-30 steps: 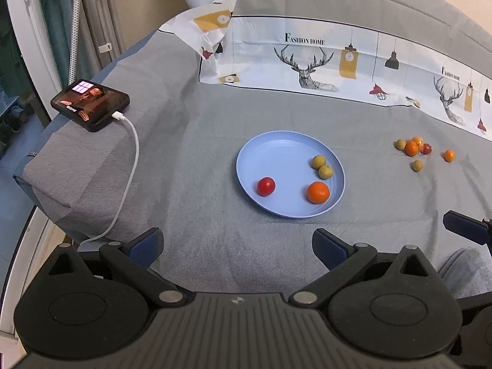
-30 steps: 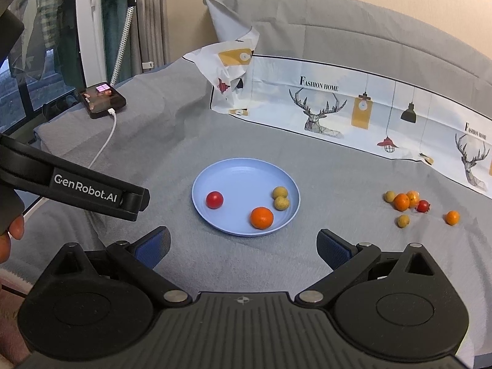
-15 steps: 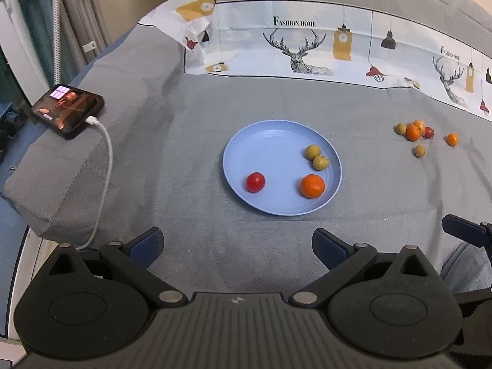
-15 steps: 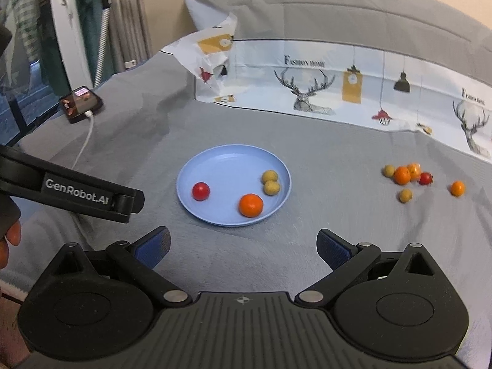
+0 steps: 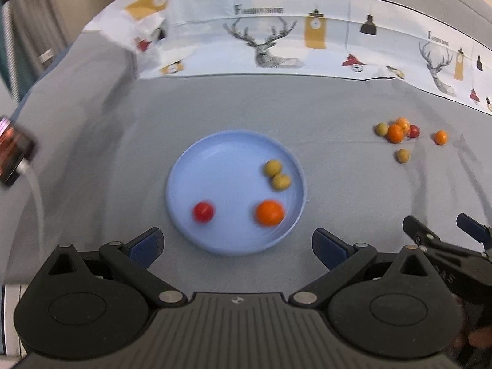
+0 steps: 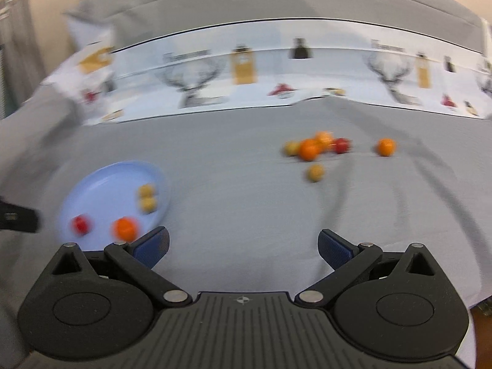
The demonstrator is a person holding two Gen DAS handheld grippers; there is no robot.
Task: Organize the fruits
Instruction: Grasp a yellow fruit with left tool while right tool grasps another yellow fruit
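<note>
Change: the right hand-held gripper (image 6: 243,246) has swung to its right since half a second ago; the loose fruit pile (image 6: 316,147) now sits ahead of its fingers, and the blue plate (image 6: 101,178) has slid to the left edge of its view, which is smeared with motion.
Left side: the left hand-held gripper (image 5: 236,246) has closed in over the plate (image 5: 215,166), which looks larger than before.
Meaning: judging by the aim, the right gripper is lining up the next pick from the pile; the sorting is partly done.
Grip state: both hand-held grippers are spread wide and empty.
On the plate: a red fruit (image 5: 203,211), an orange one (image 5: 270,212), two yellow-green ones (image 5: 276,175), touching.
Still loose: six small fruits on the grey cloth (image 5: 338,184), well apart from the plate.
Materials: smooth, round, glossy fruit that would likely roll; matte plastic-looking plate with a shallow rim; soft, wrinkled woven cloth.
</note>
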